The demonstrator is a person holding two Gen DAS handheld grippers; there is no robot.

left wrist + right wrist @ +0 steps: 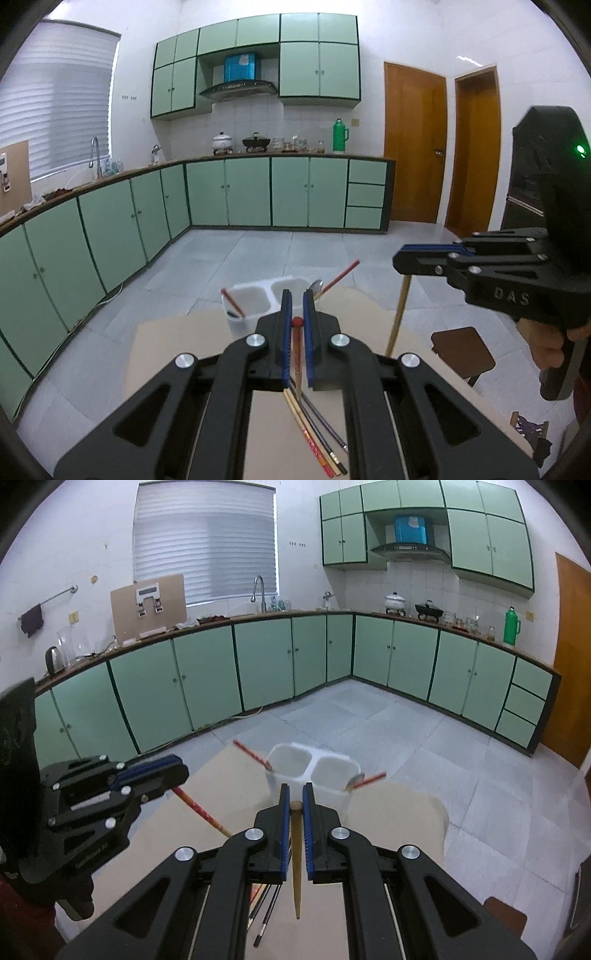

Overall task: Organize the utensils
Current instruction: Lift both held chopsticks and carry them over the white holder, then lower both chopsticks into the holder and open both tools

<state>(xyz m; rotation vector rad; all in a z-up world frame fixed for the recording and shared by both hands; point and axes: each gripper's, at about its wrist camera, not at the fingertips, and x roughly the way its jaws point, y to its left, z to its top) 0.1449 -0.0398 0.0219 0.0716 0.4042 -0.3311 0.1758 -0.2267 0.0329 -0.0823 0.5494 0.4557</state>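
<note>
My left gripper [297, 295] is shut on a wooden chopstick with a red tip [296, 347] and held above the table. My right gripper [295, 788] is shut on a plain tan chopstick [296, 853] that points down. Each gripper shows in the other view: the right gripper [398, 258] at the right, the left gripper [183, 771] at the left. Ahead stands a white two-compartment holder [238, 323] [332, 797]. It holds a red chopstick [232, 302] on one side, and a spoon [317, 286] and another red chopstick [341, 274] on the other. Several loose chopsticks [317, 437] [264, 908] lie on the table under the grippers.
The table top [166, 343] is cardboard-coloured, with its far edge just behind the holder. A brown stool [463, 352] stands at the right beside the table. Green kitchen cabinets [207, 686] line the far walls across a tiled floor.
</note>
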